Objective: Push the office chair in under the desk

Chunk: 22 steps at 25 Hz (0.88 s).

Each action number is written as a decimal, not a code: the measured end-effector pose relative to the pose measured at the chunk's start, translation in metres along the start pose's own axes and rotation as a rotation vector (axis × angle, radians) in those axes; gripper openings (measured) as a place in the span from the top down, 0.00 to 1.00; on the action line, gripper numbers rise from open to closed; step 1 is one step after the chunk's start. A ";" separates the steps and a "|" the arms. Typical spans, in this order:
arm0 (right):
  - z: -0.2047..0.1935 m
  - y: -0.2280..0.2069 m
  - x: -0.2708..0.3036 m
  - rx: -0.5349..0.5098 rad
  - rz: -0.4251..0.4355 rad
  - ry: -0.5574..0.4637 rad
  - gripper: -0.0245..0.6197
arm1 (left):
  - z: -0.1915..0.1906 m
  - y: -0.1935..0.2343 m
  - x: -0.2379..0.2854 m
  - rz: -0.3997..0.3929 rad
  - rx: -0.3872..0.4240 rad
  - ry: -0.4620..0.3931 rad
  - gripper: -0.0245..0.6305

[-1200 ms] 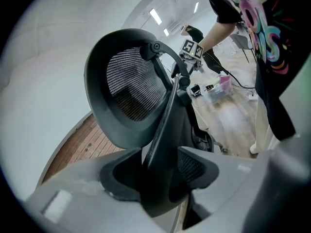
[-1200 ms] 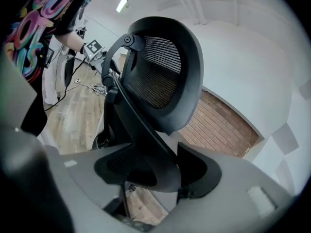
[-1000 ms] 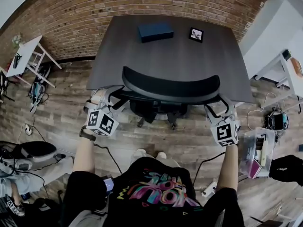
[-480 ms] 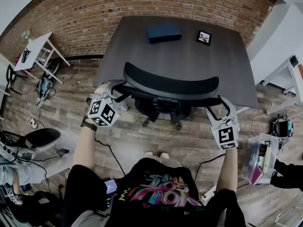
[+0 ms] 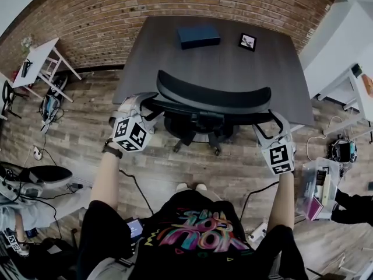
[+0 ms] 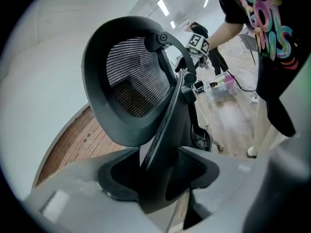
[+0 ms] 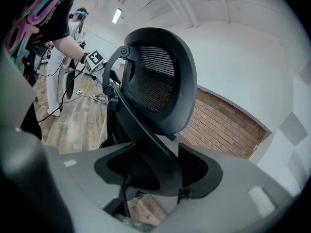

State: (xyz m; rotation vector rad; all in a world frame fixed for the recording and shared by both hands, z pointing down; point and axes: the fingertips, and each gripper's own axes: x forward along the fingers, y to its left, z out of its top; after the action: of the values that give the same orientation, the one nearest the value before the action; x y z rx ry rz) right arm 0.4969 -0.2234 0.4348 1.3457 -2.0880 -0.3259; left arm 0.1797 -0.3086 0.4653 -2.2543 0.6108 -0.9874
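Black and mesh-backed, the office chair (image 5: 213, 98) is seen with its seat tucked beneath the dark grey desk (image 5: 221, 63) and its backrest at the near edge. A rear frame strut is pinched on each side by the left gripper (image 5: 147, 102) and the right gripper (image 5: 267, 122). A blue box (image 5: 199, 37) is set on the desktop.

I see the office chair (image 5: 213, 101) all black: matte black frame between both sets of jaws, fine ribbed black mesh back just past them. Left gripper (image 6: 158, 166) and right gripper (image 7: 160, 171) pale grey, pads black. Marker cubes (image 5: 129, 134) white with black square patterns. Desk (image 5: 233, 69) ahead of the jaws charcoal, box (image 5: 199, 37) on it dark blue. Brick wall (image 5: 175, 2) beyond red-brown. Floor (image 5: 192, 168) under the jaws grey-brown wood planks. Shirt (image 5: 192, 238) behind them black, multicolour print.
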 end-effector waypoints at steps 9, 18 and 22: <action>0.010 0.007 -0.017 -0.030 0.020 0.008 0.54 | 0.001 -0.002 -0.018 0.024 -0.055 -0.022 0.59; 0.044 0.019 -0.059 0.114 -0.037 -0.107 0.56 | 0.043 0.003 -0.063 0.126 -0.283 -0.203 0.59; 0.067 0.022 -0.072 0.181 -0.052 -0.216 0.68 | 0.078 0.011 -0.089 0.222 -0.488 -0.344 0.62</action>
State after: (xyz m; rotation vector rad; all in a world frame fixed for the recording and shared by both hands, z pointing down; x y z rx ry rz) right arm 0.4599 -0.1579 0.3675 1.5313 -2.3094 -0.3223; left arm 0.1825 -0.2358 0.3717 -2.6156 1.0001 -0.3482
